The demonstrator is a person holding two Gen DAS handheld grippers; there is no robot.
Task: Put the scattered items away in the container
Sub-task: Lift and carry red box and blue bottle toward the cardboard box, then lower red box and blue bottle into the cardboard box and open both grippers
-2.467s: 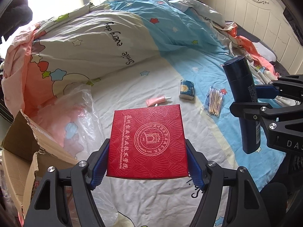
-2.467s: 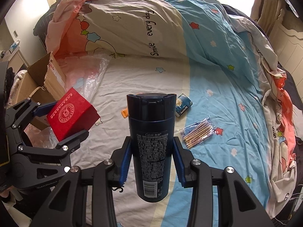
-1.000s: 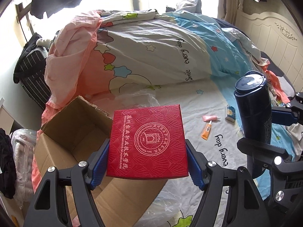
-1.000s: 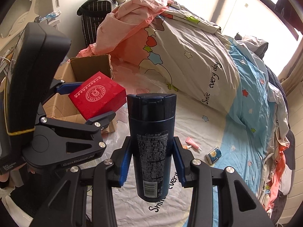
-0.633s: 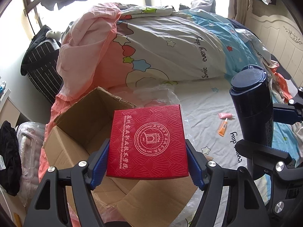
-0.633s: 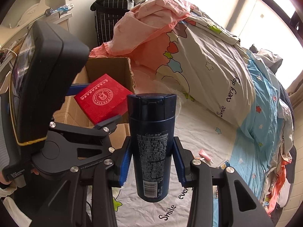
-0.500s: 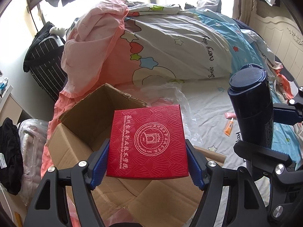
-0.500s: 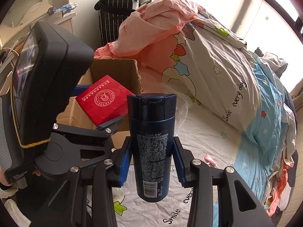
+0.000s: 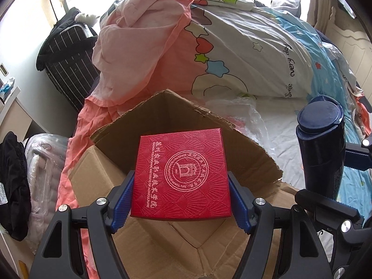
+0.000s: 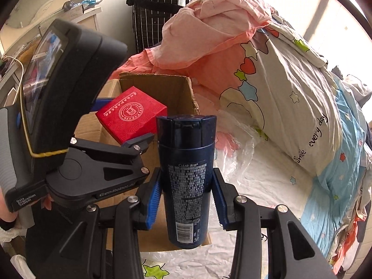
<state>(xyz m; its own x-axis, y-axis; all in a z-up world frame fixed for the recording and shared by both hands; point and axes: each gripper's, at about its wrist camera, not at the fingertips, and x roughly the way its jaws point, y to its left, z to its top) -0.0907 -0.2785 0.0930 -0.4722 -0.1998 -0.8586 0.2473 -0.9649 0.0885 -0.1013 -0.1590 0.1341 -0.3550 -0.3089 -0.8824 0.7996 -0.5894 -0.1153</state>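
Clamping the red gift box (image 9: 180,174) flat between the blue pads of the left gripper (image 9: 181,200), lid with its white round seal facing up. Hanging above the open cardboard box (image 9: 162,121), whose torn flaps are spreading toward the bed. Gripping the dark blue shampoo bottle (image 10: 186,174) upright in the right gripper (image 10: 186,195), pads pressing both sides, flip cap on top, barcode near the bottom. Hovering just beside the carton's (image 10: 153,86) right edge, close to the left gripper (image 10: 130,137) and red box (image 10: 131,116). Lying next to the carton: a crumpled clear plastic bag (image 9: 244,114) on the white sheet. Bunching behind: a star-printed quilt (image 9: 244,46). Standing by the wall: a black striped suitcase (image 9: 67,69).
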